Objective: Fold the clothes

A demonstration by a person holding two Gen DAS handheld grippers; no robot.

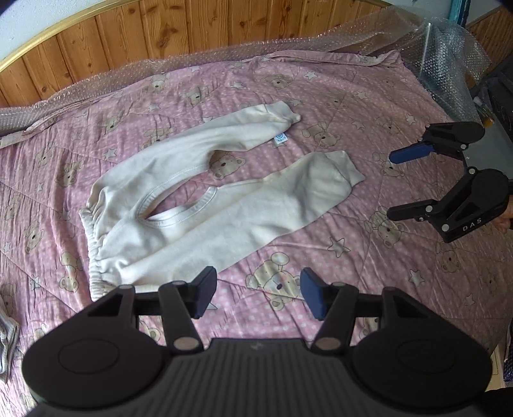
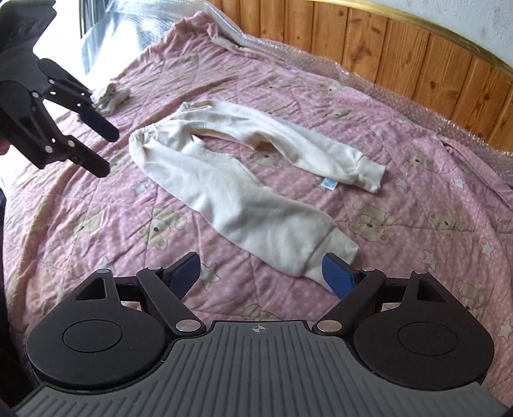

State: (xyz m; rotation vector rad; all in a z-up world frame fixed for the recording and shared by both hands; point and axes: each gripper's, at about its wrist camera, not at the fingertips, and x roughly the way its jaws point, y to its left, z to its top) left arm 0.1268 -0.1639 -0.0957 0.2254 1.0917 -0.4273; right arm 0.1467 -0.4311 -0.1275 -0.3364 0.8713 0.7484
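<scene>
The bed (image 1: 368,106) is the biggest thing here. A pink blanket (image 1: 320,80) with teddy bears and stars covers it, so the clothes have a soft, flat place to lie. Clear bubble wrap (image 1: 449,64) sits along the far edge, next to the wooden wall (image 1: 192,29).

In the middle of the blanket lie the cream pants (image 1: 198,199). They are spread out flat with the two legs apart like a V — I think that is so each leg is easy to grab and lay over the other. The stretchy waist is bunched at one end and the two cuffs point the other way. A little blue and white tag (image 1: 280,138) sticks out by the far leg.

A small crumpled cloth (image 2: 112,94) lies well apart from the pants, near the bed's edge.

The left tongs (image 1: 256,293) hang just by the waist end, spread wide and holding nothing. The right tongs (image 2: 261,272) hang by the near cuff, also spread wide and empty — one blue pad looks very close to the cuff, but I cannot tell if it touches.

There are no boxes or baskets here. No fold has been made yet.
</scene>
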